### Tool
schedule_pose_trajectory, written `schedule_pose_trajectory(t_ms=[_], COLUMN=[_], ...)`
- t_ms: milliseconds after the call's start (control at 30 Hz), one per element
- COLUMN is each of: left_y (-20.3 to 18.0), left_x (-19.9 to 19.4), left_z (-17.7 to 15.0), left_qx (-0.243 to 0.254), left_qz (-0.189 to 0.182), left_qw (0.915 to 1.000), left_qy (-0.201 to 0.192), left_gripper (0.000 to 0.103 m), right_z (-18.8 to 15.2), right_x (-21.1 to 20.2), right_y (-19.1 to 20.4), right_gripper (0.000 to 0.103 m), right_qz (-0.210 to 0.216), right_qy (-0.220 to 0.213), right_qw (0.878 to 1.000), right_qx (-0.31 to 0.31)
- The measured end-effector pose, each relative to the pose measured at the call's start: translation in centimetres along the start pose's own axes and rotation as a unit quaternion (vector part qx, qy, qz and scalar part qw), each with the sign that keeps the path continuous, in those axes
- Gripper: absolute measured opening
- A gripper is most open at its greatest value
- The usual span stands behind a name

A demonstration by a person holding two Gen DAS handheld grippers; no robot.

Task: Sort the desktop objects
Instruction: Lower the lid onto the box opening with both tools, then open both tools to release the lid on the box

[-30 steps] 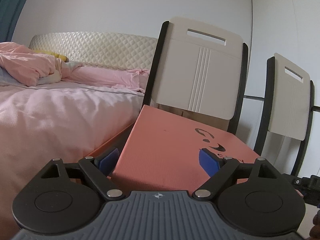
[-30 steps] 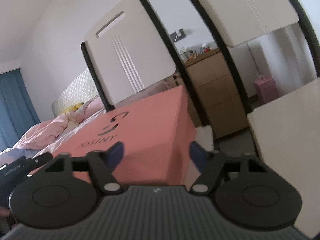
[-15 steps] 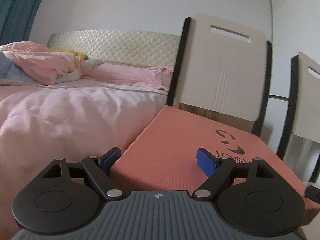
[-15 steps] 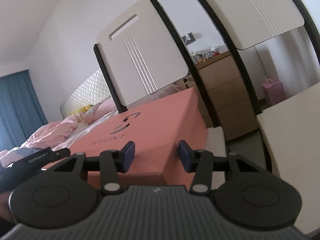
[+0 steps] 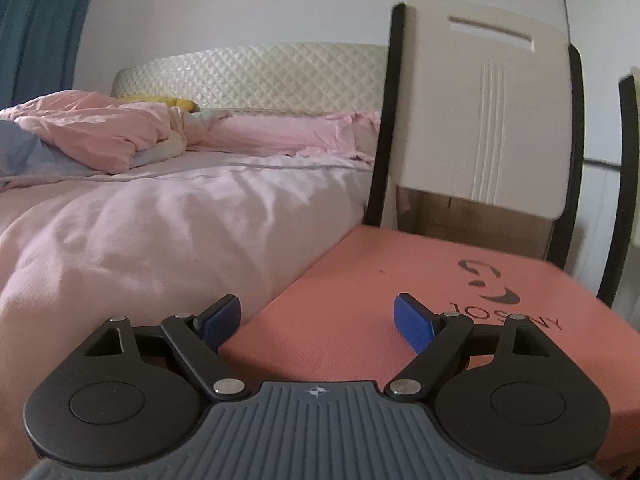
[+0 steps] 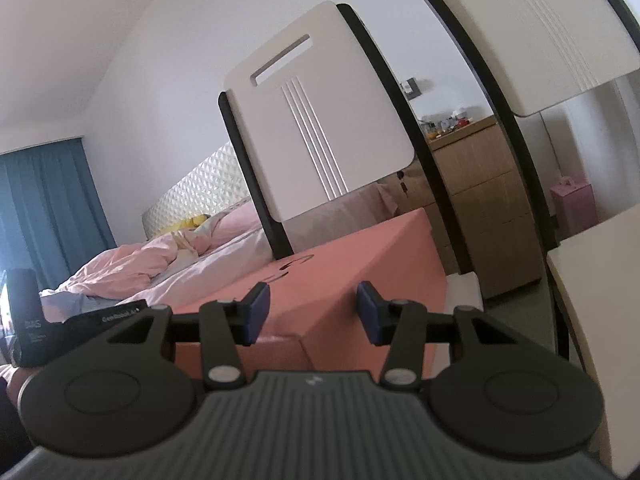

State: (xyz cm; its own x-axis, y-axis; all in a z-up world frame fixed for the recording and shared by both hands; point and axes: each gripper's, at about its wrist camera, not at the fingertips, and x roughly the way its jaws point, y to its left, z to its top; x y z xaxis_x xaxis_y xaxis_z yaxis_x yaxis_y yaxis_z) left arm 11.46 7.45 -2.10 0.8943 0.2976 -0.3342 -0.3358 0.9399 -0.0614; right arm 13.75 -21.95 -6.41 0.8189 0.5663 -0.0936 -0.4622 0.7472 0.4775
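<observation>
A salmon-pink box (image 5: 360, 300) with a black logo on its lid fills the space ahead of both grippers. My left gripper (image 5: 318, 320) straddles its near corner. One blue pad rests against the box's left side and the other sits on the lid. These jaws are opening slightly, with the corner still between them. In the right wrist view the box (image 6: 360, 256) runs away from me. My right gripper (image 6: 313, 312) is shut on its near corner, one pad on the lid and one on the side face.
A white chair (image 5: 480, 112) with a black frame stands just behind the box, and a second chair (image 6: 540, 20) stands closer on the right. A bed (image 5: 160, 220) with pink covers lies left. A wooden dresser (image 6: 480, 184), a pale tabletop (image 6: 600, 300) and a black device (image 6: 60, 320) are also in view.
The right jaws have closed onto the box corner. The left jaws narrowed on their corner. The left view has swung towards the bed, and the box lid now lies flatter.
</observation>
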Motion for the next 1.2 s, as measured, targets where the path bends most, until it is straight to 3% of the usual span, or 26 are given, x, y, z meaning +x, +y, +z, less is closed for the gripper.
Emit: schedule_pose_trajectory(t_ms=[133,300,467,800,967,1200], left_y=[-1.3,-3.8,-4.7,-3.1,-2.0,-1.6], left_x=[0.0,0.2,-0.2,-3.6,-6.0,-9.9], left_z=[-0.6,-0.7,-1.5,-2.7,-3.3,-4.2], left_qx=[0.042,0.070,0.072,0.052,0.036,0.059], left_qz=[-0.006,-0.066,-0.079,-0.103,-0.107,-0.121], left_qw=[0.9991,0.9953,0.9943,0.9931,0.9931,0.9897], left_qy=[0.008,0.013,-0.003,-0.022,-0.034,-0.051], left_gripper=[0.086,0.086,0.088,0.096,0.098,0.100], right_z=[0.2,0.2,0.1,-0.1,-0.4,-1.2], right_x=[0.0,0.0,0.7,0.2,-1.4,-5.0], right_y=[-0.7,-0.8,-0.6,-0.3,1.1,3.5], right_gripper=[0.049,0.048,0.044,0.045,0.046,0.047], right_qz=[0.003,0.003,-0.014,-0.031,-0.059,-0.083], right_qy=[0.016,0.028,0.044,0.032,0.005,-0.003], right_qw=[1.000,1.000,0.999,0.998,0.994,0.989], right_qx=[0.014,0.008,-0.016,-0.040,-0.089,-0.121])
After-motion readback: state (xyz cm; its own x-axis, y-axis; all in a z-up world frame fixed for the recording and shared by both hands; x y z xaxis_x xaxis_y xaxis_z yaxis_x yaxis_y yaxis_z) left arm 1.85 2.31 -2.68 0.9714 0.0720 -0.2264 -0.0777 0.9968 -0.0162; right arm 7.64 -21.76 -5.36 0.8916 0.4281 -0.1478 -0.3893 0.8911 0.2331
